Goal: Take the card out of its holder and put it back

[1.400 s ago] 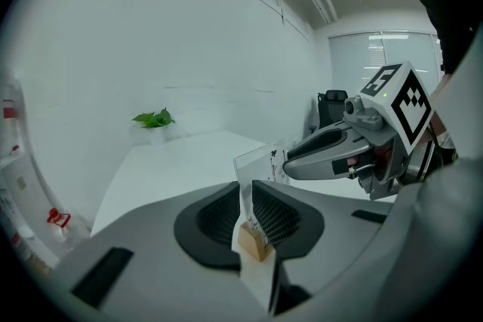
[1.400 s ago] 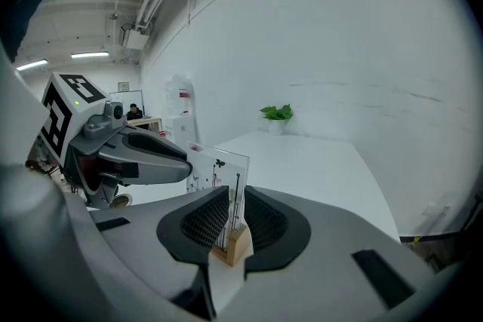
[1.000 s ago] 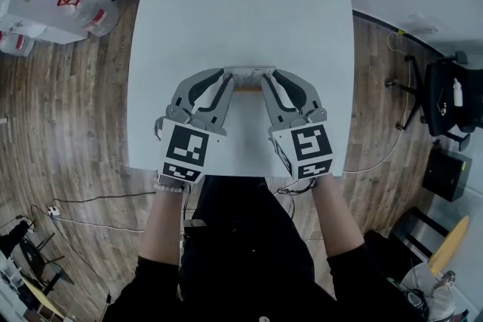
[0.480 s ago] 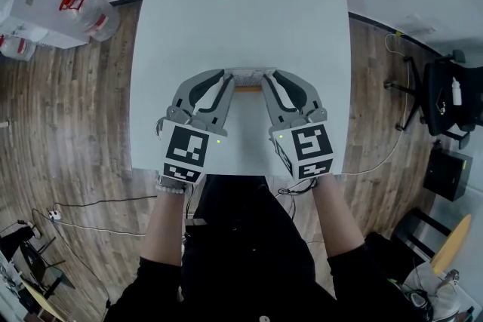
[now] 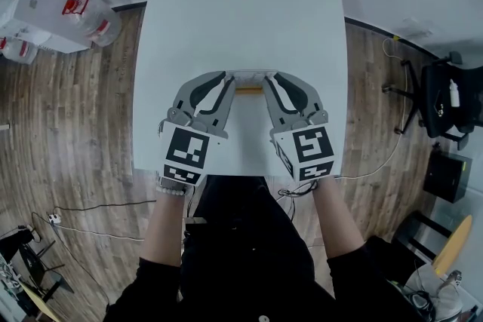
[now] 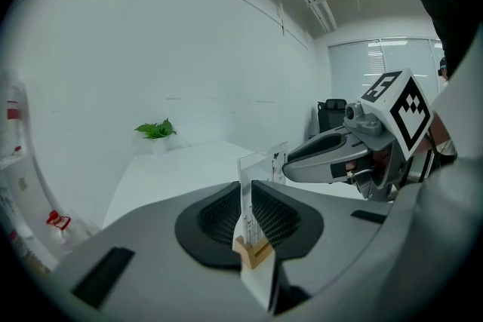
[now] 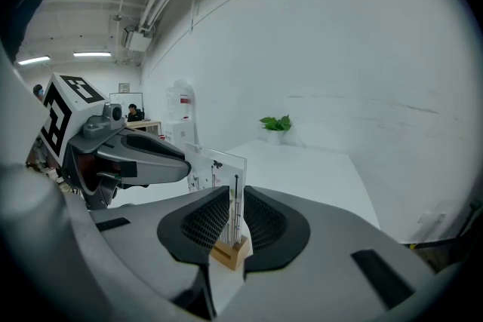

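Observation:
A clear card (image 5: 249, 75) stands upright in a small wooden holder (image 5: 249, 89) near the front of the white table (image 5: 241, 4). My left gripper (image 5: 231, 78) is shut on the card's left end, and my right gripper (image 5: 268, 78) is shut on its right end. In the left gripper view the card (image 6: 249, 188) rises between the dark pads (image 6: 219, 219), with the wooden holder (image 6: 253, 251) just below and my left gripper (image 6: 247, 211) tight around the sheet. The right gripper view shows the same card (image 7: 217, 170) and holder (image 7: 230, 253) inside my right gripper (image 7: 232, 219).
A small green plant (image 6: 155, 130) sits at the table's far end. Water bottles (image 5: 83, 11) lie on the wooden floor at the left. A black chair (image 5: 453, 98) and cables are at the right. The person's body is close against the table's front edge.

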A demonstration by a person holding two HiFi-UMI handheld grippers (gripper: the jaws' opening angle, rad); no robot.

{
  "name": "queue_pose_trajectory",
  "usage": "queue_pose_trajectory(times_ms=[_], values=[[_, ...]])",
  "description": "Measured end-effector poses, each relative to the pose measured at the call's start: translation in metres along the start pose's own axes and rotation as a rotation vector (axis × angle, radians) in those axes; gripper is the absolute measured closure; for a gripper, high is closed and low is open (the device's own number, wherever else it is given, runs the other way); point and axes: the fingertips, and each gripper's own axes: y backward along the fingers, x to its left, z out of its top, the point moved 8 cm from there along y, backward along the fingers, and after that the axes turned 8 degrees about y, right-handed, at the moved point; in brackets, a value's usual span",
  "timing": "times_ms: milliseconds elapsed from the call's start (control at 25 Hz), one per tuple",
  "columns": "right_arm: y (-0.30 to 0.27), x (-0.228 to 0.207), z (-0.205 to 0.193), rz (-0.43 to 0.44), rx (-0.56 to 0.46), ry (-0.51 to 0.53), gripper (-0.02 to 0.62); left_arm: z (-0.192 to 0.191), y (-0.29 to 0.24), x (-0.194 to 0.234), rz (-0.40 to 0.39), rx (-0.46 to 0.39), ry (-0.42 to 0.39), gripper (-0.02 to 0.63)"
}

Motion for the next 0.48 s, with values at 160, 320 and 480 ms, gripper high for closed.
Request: queue_pose_trajectory(times_ms=[160, 320, 480], values=[[0.006, 0.0, 0.009, -0.009, -0.014, 0.013, 0.506, 0.009, 0.005, -0.001, 0.001, -0.015, -0.005, 0.551], [0.013, 0.0, 0.02, -0.018, -0.034, 0.03, 0.506, 0.018, 0.011, -0.003, 0.002, -0.029, -0.016, 0.551], [0.019, 0.002, 0.031, -0.023, -0.051, 0.046, 0.506, 0.028, 0.019, -0.004, 0.005, -0.037, -0.031, 0.552]])
